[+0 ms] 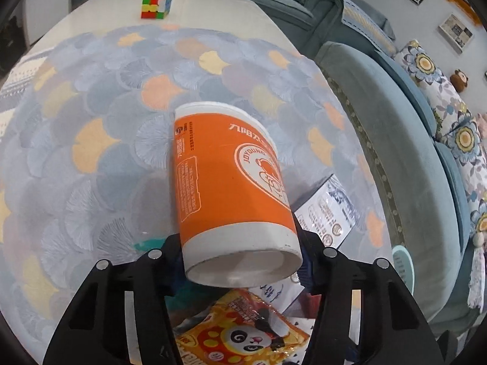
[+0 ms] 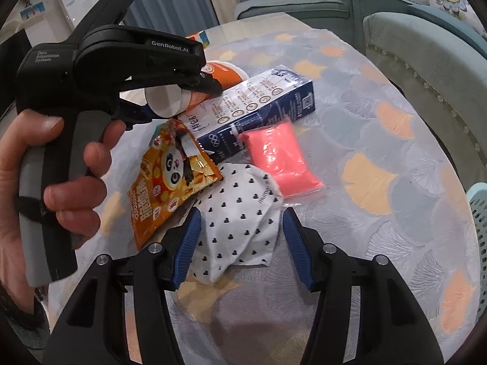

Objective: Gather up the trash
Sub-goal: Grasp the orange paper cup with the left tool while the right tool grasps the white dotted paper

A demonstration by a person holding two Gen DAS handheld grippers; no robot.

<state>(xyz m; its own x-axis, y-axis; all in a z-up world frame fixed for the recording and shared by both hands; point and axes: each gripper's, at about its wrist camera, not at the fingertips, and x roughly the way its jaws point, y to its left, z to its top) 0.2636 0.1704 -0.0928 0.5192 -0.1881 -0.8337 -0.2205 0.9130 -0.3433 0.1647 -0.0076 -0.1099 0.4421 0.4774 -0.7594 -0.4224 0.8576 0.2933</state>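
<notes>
- The step in hand looks like the pick-up: both grippers are down over the pile of trash on the tabletop (image 2: 380,158), each lined up on a piece.
- The left gripper (image 1: 240,255) has an orange paper cup (image 1: 228,188) lying on its side between its jaws. They seem to pinch it near the open rim, though the contact is hidden behind the cup, so I judge it grasped rather than see it.
- The right gripper (image 2: 242,243) straddles a crumpled white wrapper with black hearts (image 2: 240,213). Its left pad is at the paper's edge, while its right pad stands clear, so it is released for now.
- Just beyond the right gripper lie a pink packet (image 2: 278,158), a dark blue carton (image 2: 261,103) and a panda snack bag (image 2: 170,176).
- Next, I'd say, the right jaws need to close on the wrapper before lifting.
- A pale blue basket (image 2: 478,213) sits off to the right gripper's right, possibly the bin.
</notes>
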